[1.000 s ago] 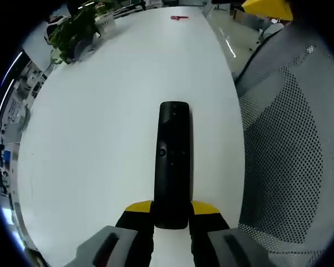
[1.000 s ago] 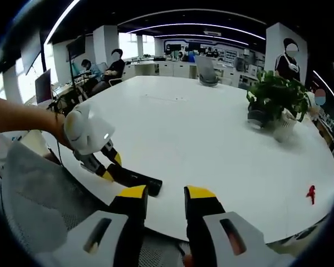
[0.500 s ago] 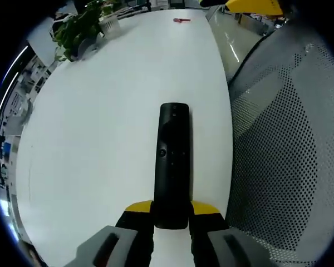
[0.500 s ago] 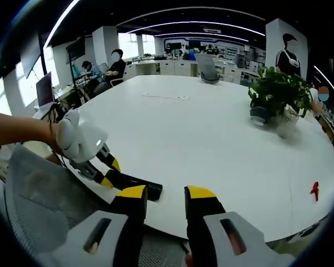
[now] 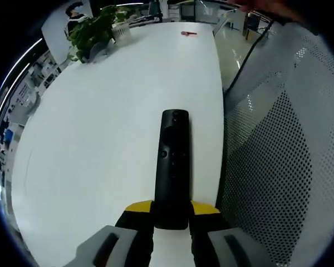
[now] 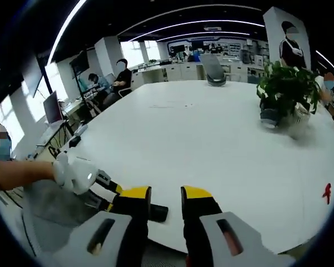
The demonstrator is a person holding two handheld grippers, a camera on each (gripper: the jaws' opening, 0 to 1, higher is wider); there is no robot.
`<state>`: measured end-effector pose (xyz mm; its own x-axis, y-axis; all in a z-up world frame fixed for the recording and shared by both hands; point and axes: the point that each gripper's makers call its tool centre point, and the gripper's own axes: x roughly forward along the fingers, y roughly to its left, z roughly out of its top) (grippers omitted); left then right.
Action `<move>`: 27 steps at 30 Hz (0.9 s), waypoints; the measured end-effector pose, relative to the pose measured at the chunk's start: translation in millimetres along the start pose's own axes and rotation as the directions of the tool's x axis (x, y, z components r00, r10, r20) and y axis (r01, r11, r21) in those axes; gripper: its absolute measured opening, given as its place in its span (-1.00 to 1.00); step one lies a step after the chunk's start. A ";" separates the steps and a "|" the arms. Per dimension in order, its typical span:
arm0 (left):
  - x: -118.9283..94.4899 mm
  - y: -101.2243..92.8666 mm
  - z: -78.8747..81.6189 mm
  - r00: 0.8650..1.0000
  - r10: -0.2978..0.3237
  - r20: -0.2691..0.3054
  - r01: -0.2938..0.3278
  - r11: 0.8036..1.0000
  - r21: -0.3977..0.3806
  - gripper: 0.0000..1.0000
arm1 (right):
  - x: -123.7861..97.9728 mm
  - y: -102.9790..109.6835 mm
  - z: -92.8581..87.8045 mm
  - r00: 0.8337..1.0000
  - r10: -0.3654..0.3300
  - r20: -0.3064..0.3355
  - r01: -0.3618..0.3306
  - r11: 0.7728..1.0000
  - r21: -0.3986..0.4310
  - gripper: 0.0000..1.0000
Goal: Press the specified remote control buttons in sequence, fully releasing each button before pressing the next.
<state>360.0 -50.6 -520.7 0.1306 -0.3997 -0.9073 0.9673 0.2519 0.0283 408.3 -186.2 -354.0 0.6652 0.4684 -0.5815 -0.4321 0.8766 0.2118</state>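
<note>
Remote control (image 5: pixel 172 167) is clamped at its near end between the left gripper (image 5: pixel 171 214) jaws; its buttons look blurry. Right gripper (image 6: pixel 165 201) stands parted, empty.

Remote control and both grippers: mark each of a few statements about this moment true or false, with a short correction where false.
1. The left gripper is shut on the black remote control. True.
2. The remote control lies flat in the middle of the white table. False: it is held near the table's edge, beside the mesh chair.
3. The right gripper is pressing a button on the remote. False: its jaws are apart and hold nothing.
4. A potted plant stands on the table. True.
5. A small red object lies far down the table. True.
</note>
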 end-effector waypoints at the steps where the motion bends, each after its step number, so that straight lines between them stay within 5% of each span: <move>1: -0.5 -0.2 0.1 1.000 -0.001 0.004 0.001 1.000 -0.001 -0.53 | 1.5 0.5 2.2 1.000 0.004 0.002 -0.004 1.000 0.004 -0.63; 5: -0.6 -1.2 0.1 0.999 -0.001 0.044 0.002 1.000 -0.023 -0.52 | 21.4 2.2 16.9 1.000 0.018 0.019 -0.018 1.000 0.006 -0.73; 9: -0.6 -0.6 0.7 0.997 -0.010 0.079 0.011 1.000 -0.014 -0.52 | 45.9 5.6 -3.8 0.996 0.066 -0.063 -0.060 0.995 0.082 -1.00; 18: -0.2 -0.6 2.7 0.991 -0.025 0.129 0.024 1.000 0.010 -0.52 | 63.9 2.4 -35.6 0.981 0.086 -0.175 -0.058 0.985 0.160 -1.00; 21: -0.1 -1.3 3.4 0.991 -0.038 0.128 0.034 0.999 0.031 -0.52 | 63.7 0.2 -48.4 0.961 0.088 -0.261 -0.041 0.982 0.182 -1.00; 27: 0.7 -1.3 4.1 0.990 -0.048 0.131 0.041 0.998 0.053 -0.52 | 73.9 7.7 -82.0 0.894 0.136 -0.428 -0.046 0.976 0.214 -1.00</move>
<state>359.8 -54.8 -519.6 0.1115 -0.5234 -0.8447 0.9820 0.1884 0.0129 404.2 -153.9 -459.7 0.2750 0.4905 -0.8269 -0.3223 0.8574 0.4013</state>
